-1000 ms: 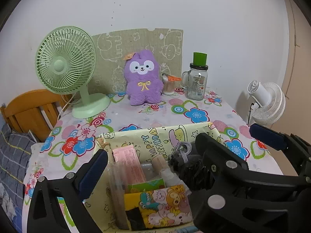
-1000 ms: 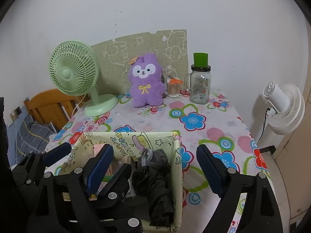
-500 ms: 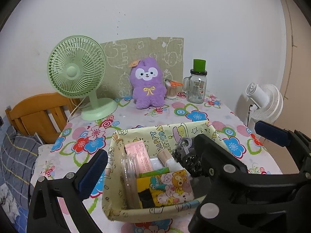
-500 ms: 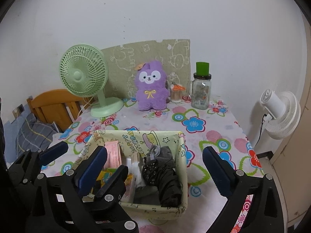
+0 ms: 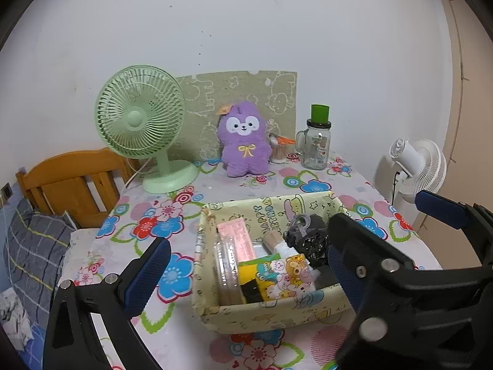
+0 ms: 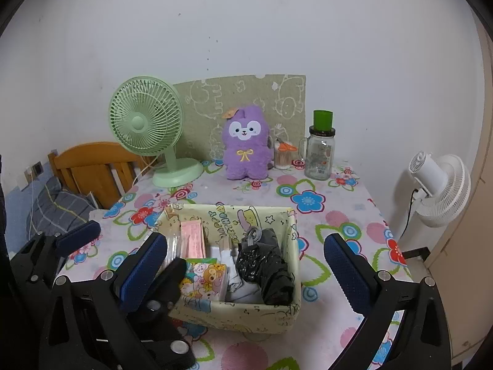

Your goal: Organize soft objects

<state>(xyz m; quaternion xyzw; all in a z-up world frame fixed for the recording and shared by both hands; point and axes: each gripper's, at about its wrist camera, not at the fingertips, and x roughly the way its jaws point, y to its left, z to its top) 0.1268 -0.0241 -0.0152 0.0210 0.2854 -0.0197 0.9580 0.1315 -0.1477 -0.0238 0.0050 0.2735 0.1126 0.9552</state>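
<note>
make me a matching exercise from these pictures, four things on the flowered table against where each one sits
Things:
1. mint green desk fan
2. purple plush rabbit
3. clear glass jar with green lid
4. black folded umbrella

Places:
A. inside the yellow fabric basket
B. back right of the table
C. back left of the table
D. against the green patterned board

Pairs: 1-C, 2-D, 3-B, 4-A

My left gripper's near finger [image 6: 172, 280] covers the near left corner of the fabric box [image 6: 234, 311]. Pink packet [image 6: 192, 240] print too small to read. White fan [image 6: 440, 189] stand hidden below the table edge [image 6: 397, 246]. Bed [image 5: 34, 246] cut off left.
</note>
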